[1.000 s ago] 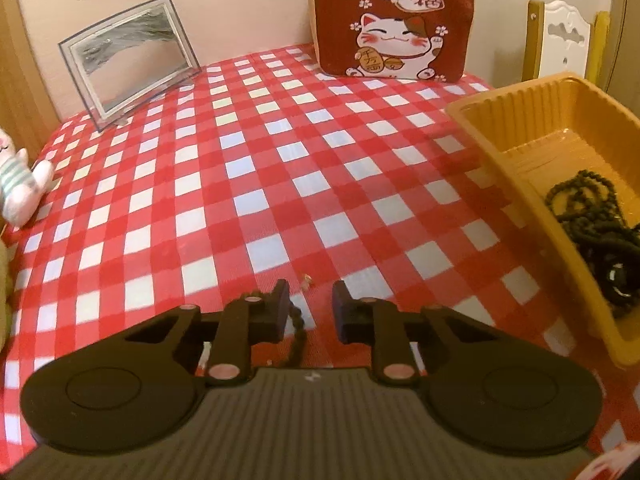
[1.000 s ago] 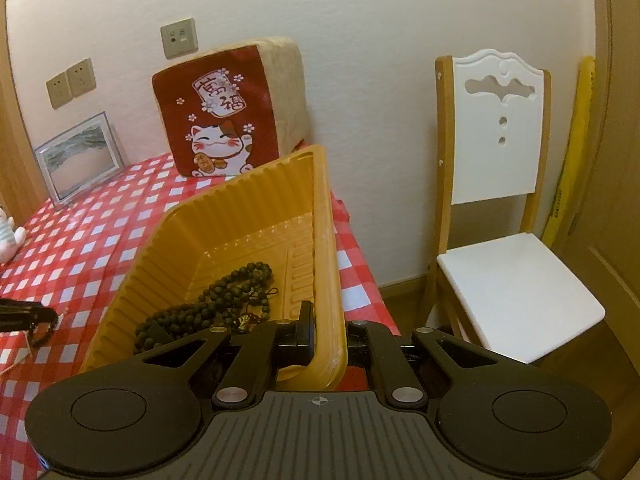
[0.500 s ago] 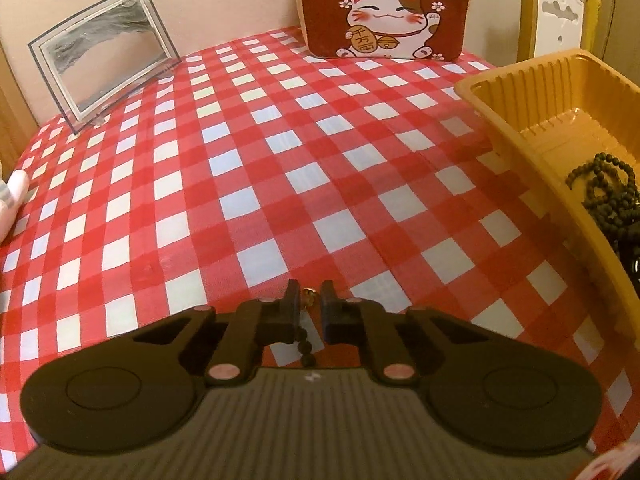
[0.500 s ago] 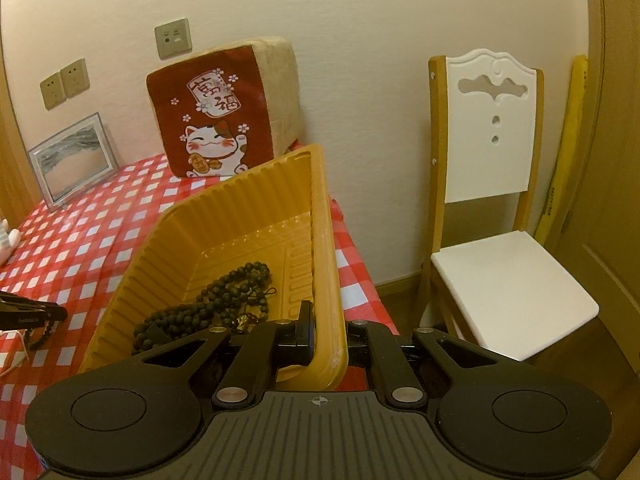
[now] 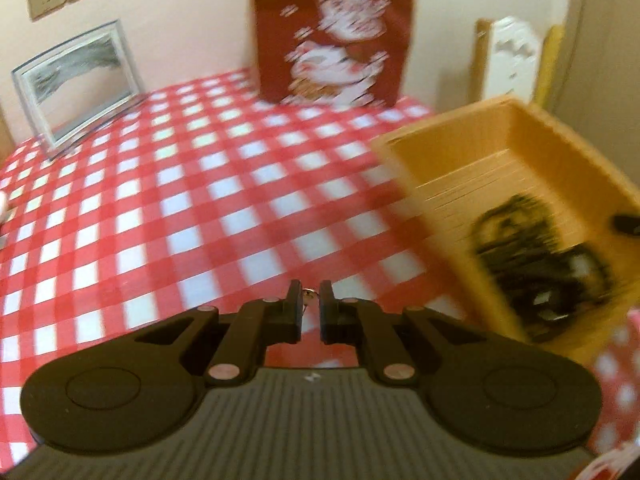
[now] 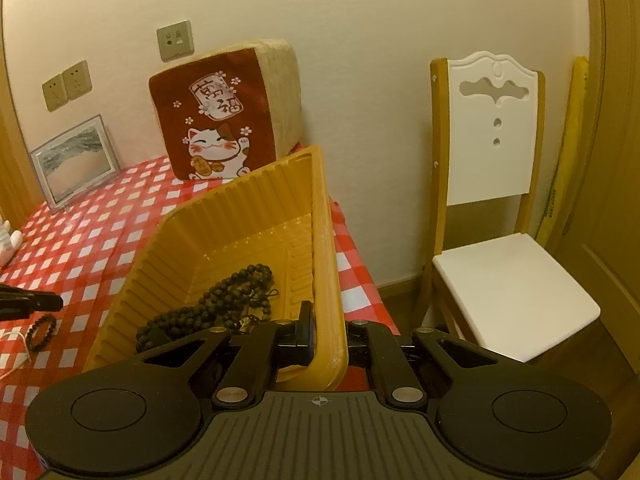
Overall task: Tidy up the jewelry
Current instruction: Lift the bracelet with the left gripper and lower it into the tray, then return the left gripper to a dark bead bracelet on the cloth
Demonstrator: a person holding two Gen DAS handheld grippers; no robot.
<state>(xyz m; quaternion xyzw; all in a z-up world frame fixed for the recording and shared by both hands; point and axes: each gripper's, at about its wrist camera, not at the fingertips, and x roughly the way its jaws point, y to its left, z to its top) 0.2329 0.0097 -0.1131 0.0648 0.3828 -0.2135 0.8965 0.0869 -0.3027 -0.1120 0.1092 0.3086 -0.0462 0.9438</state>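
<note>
left gripper (image 5: 310, 299): jaws just closed, pinching a bead bracelet (image 6: 41, 332) above the table's (image 5: 168, 216) front edge | right gripper (image 6: 325, 334): clamped on yellow tray's (image 6: 320, 216) rim at the right edge | dark bead strands (image 6: 224, 304) inside tray

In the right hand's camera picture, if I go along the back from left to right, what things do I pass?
Picture frame → lucky-cat cushion → yellow tray → white chair.
</note>
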